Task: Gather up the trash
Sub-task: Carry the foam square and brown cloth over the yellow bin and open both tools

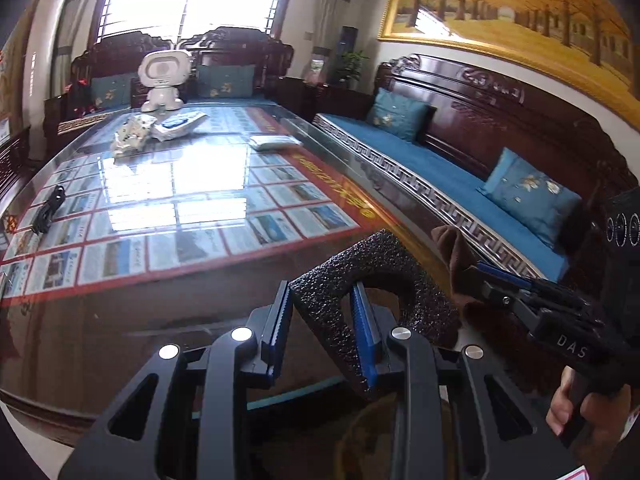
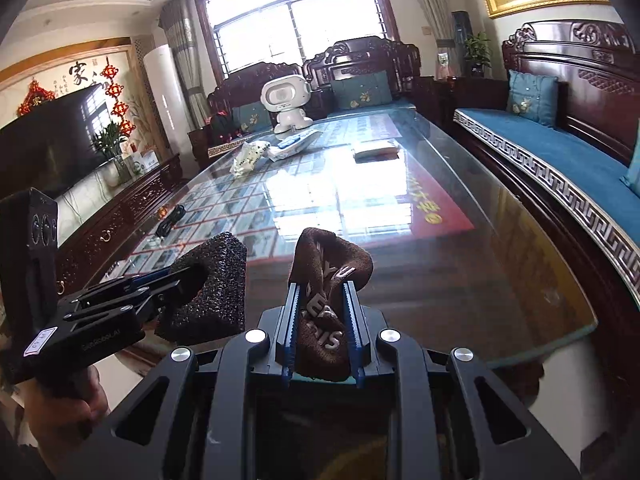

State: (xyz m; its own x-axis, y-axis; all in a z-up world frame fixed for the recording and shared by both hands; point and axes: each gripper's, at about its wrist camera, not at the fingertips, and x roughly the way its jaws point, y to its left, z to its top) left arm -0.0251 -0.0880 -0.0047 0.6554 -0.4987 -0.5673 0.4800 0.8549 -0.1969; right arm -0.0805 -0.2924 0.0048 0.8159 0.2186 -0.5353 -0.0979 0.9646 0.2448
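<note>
Left gripper [image 1: 320, 308] jaws clamped black sponge [image 1: 360, 276]; right gripper [image 2: 322, 312] jaws clamped brown cloth [image 2: 324, 280]. Crumpled wrapper [image 2: 248, 158], packets [image 2: 294, 146] remained near tabletop [image 2: 460, 280] far edge, uncollected.

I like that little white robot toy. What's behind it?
Behind the robot toy stands a dark carved wooden sofa with blue cushions, then a bright window. The toy covers part of the sofa's seat, so anything lying there can't be seen.
</note>
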